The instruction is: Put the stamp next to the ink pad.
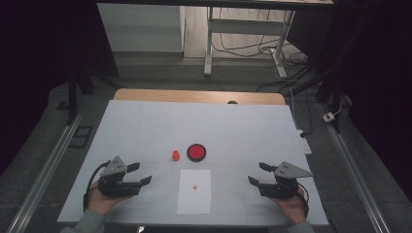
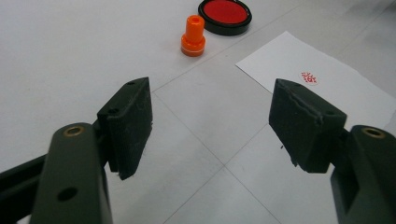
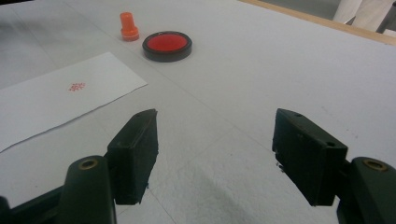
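Table (image 1: pixel 145 126) comes first, big and white, with nothing near its edges but the two hands. Paper (image 1: pixel 194 191) lies flat near the front, between the hands, with a small red mark (image 1: pixel 195 187) already stamped on it. Behind the paper sits the round red ink pad (image 1: pixel 197 152), and just beside that stands the little orange stamp (image 1: pixel 176 155), upright.

The stamp is small and tall, so I think a bump from a jaw could tip it over. A sideways grab could also push it into the ink pad.

The left gripper (image 1: pixel 141 173) and the right gripper (image 1: pixel 258 174) rest low at the front corners, pointing inward. Both have jaws spread wide and hold nothing.
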Available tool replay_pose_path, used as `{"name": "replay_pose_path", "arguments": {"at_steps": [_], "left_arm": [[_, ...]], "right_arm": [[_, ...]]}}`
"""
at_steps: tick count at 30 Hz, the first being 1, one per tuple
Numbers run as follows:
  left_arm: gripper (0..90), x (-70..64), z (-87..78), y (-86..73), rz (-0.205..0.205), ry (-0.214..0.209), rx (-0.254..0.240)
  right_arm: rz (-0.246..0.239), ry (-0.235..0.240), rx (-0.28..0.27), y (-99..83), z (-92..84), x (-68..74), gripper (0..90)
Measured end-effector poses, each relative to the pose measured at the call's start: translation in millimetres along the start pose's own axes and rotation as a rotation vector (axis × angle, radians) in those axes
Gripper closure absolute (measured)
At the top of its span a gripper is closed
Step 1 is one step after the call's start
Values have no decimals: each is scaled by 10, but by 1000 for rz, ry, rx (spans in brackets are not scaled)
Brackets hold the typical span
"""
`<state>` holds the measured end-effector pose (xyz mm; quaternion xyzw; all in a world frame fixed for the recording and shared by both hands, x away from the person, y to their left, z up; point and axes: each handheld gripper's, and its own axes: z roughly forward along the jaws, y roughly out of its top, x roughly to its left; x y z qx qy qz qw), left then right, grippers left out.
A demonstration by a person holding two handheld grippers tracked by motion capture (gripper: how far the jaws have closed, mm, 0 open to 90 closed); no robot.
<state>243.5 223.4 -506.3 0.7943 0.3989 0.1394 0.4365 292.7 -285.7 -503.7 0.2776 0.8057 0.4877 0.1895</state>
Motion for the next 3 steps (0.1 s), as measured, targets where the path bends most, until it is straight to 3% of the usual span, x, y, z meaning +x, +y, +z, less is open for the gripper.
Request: {"name": "replay_pose_path", "arguments": {"at_steps": [3], "left_arm": [[305, 1, 11, -1, -7, -4, 2]], "right_arm": [[-1, 3, -2, 1, 2, 6, 308]]}}
